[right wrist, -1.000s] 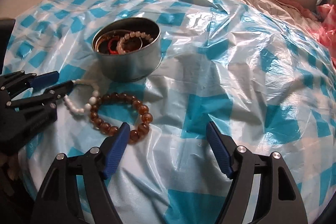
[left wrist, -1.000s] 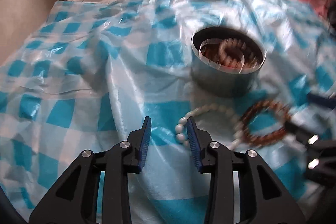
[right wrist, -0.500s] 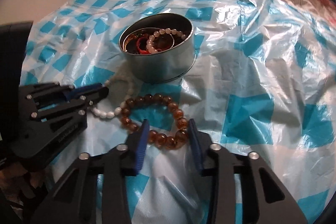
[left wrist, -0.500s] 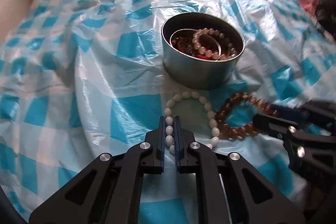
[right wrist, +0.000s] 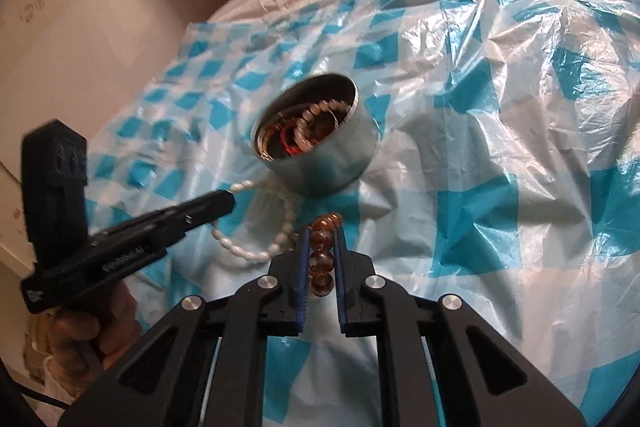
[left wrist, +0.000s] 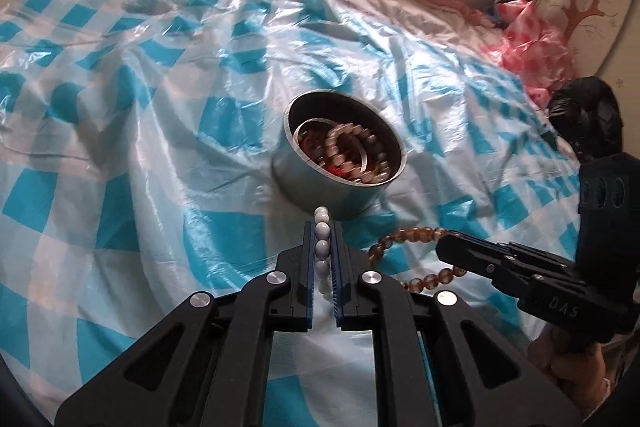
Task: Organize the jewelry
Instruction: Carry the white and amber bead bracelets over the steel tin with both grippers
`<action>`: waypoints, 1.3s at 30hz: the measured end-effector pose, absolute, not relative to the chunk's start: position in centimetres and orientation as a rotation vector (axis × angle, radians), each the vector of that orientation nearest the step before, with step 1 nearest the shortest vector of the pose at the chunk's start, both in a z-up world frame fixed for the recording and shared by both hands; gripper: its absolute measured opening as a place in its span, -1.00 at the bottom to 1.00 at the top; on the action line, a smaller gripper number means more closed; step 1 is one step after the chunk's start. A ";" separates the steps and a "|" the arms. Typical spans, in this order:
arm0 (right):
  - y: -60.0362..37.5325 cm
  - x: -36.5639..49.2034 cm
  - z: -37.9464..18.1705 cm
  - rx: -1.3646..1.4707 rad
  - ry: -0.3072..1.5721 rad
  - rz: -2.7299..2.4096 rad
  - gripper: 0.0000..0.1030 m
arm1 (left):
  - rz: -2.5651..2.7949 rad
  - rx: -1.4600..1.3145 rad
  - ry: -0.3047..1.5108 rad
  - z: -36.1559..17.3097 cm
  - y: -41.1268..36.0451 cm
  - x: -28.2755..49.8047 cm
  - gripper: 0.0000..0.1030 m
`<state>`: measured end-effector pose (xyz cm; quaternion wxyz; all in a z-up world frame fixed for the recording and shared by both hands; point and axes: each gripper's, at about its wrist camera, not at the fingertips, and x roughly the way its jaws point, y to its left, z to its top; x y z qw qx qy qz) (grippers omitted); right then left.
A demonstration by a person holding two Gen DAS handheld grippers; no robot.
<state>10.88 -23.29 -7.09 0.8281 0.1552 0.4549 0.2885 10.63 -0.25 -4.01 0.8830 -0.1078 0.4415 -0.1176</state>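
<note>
Both my grippers are matte black plastic. On the left gripper (left wrist: 322, 227) I see blue ribbed pads and round silver screws on the linkage. The right gripper (right wrist: 322, 233) looks the same; its side carries pale "DAS" lettering behind the fingers.

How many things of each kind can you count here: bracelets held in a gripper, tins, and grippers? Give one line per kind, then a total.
Bracelets held: 2, the white bracelet in the left gripper and the brown bracelet in the right gripper
Tins: 1, the round metal tin, with more jewelry inside
Grippers: 2
Total: 5
</note>
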 end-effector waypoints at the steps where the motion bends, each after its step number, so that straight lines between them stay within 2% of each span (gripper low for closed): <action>1: -23.4 10.8 -6.8 0.349 0.950 0.629 -0.76 | -0.256 -0.226 0.907 -3.7 -0.3 10.6 -0.87; 13: -24.6 10.0 -3.5 0.434 0.767 0.717 -0.76 | -0.347 -0.253 0.765 -0.8 -0.8 9.4 -0.87; 20: -25.2 10.5 -2.8 0.488 0.721 0.742 -0.76 | -0.398 -0.298 0.725 0.1 -0.8 9.8 -0.87; 39: -25.1 13.8 -1.9 0.569 0.674 0.751 -0.76 | -0.411 -0.380 0.747 -0.2 -0.7 14.6 -0.87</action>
